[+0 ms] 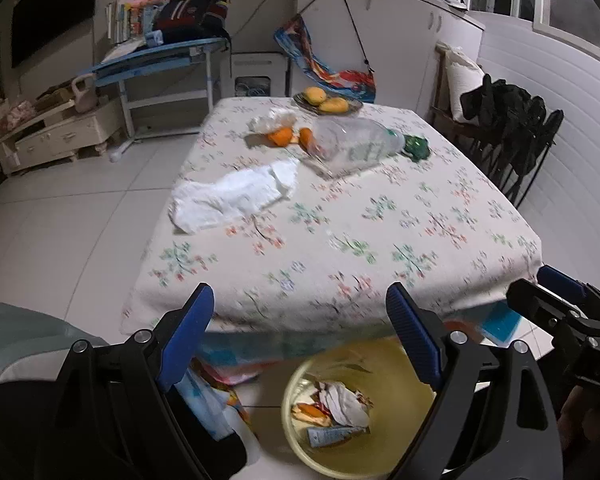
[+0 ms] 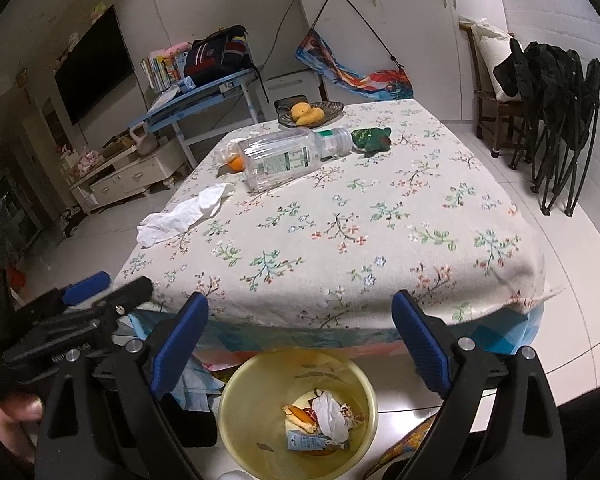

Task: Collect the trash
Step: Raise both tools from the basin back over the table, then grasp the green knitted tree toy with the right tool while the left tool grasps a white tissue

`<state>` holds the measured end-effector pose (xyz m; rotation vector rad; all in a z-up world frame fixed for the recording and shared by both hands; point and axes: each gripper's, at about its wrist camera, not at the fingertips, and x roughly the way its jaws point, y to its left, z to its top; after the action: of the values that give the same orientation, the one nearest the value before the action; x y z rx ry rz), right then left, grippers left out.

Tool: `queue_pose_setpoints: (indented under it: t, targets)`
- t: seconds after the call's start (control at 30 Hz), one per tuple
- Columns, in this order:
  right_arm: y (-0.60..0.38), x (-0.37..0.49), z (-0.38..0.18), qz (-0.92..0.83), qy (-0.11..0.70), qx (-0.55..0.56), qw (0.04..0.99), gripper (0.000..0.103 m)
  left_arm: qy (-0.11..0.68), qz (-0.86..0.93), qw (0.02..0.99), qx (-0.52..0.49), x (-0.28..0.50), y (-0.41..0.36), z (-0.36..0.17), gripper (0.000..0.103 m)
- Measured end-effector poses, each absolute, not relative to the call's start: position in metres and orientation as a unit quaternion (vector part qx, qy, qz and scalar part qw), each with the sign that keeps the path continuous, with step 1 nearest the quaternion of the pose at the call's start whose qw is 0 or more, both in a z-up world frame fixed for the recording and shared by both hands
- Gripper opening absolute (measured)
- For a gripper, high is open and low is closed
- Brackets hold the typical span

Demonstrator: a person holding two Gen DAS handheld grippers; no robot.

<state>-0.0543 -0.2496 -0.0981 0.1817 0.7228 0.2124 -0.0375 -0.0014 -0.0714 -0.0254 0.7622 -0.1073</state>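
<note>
On the floral-cloth table (image 1: 380, 240) (image 2: 340, 240) lie a crumpled white tissue (image 1: 236, 196) (image 2: 184, 216), a clear plastic bottle (image 1: 352, 142) (image 2: 288, 156) on its side, orange peel (image 1: 284, 136) (image 2: 236, 163) and a green wrapper (image 1: 416, 146) (image 2: 370, 140). On the floor below the near edge stands a yellow bin (image 1: 340, 354) (image 2: 260, 376) holding crumpled paper, peel and a small carton. My left gripper (image 1: 300, 292) hangs open above the bin with nothing between its fingers. My right gripper (image 2: 300, 299) does the same beside it, to its right.
A dish of yellow fruit (image 1: 326, 102) (image 2: 310, 114) sits at the table's far edge. Folded black chairs (image 2: 560, 128) lean at the right. A blue desk (image 2: 204, 96) and low cabinet stand at the left. Cloth and bags lie under the table beside the bin.
</note>
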Motion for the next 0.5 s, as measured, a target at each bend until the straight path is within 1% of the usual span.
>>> queue_pose_setpoints:
  t: [0.33, 0.5]
  targets:
    - [-0.265, -0.003, -0.09, 0.086, 0.364, 0.062, 0.925, 0.089, 0.378, -0.024, 0.925, -0.01, 0.008, 0.022, -0.061, 0.086]
    - [-0.276, 0.031, -0.085, 0.074, 0.371, 0.048, 0.925, 0.089, 0.39, -0.012, 0.92, -0.025, 0.032, 0.032, -0.064, 0.086]
